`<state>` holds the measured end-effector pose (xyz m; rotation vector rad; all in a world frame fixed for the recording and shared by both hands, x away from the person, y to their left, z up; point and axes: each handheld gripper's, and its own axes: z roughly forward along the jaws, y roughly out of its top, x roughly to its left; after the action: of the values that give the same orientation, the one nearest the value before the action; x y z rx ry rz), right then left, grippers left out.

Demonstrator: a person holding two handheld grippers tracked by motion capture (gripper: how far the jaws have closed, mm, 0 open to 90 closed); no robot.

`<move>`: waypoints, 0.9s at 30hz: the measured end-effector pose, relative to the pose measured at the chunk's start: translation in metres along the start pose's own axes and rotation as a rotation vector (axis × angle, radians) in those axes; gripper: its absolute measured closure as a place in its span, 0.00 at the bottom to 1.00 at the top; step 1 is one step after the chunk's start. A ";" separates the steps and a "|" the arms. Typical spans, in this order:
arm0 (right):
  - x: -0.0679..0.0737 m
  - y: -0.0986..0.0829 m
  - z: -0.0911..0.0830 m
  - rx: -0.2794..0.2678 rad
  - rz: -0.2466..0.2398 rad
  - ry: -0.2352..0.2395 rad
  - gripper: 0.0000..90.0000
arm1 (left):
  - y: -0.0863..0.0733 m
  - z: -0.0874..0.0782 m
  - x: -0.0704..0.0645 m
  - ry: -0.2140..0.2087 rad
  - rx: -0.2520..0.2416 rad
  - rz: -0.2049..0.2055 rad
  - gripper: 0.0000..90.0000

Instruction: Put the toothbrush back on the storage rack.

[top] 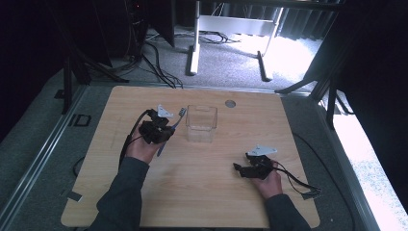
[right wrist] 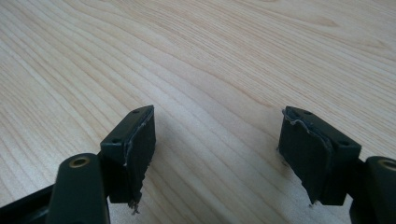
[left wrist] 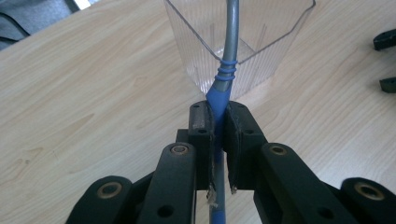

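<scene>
A blue and grey toothbrush (left wrist: pixel 224 70) is clamped between the jaws of my left gripper (left wrist: pixel 218 116); its head points up toward the rim of a clear plastic cup (left wrist: pixel 261 42). From above, the left gripper (top: pixel 166 129) sits just left of the cup (top: pixel 201 123), the toothbrush (top: pixel 173 127) slanting with its bristled head close to the cup's left rim. My right gripper (top: pixel 240 167) rests low at the table's front right, its jaws wide apart. Bare wood lies between the pads of the right gripper (right wrist: pixel 217 140).
The wooden table (top: pixel 144 192) has a round grommet hole (top: pixel 230 103) behind the cup. Cables trail from both grippers, one to the table's right edge (top: pixel 303 185). The other gripper's jaw tips (left wrist: pixel 385 60) show at the right edge of the left gripper view.
</scene>
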<state>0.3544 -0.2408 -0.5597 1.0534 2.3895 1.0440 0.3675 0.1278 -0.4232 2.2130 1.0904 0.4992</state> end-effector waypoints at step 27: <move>0.000 0.000 0.000 0.001 0.001 0.000 0.30 | 0.006 0.002 -0.011 0.022 -0.085 0.009 0.91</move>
<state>0.3543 -0.2408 -0.5596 1.0548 2.3899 1.0435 0.3655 0.1161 -0.4212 2.1441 1.0518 0.5647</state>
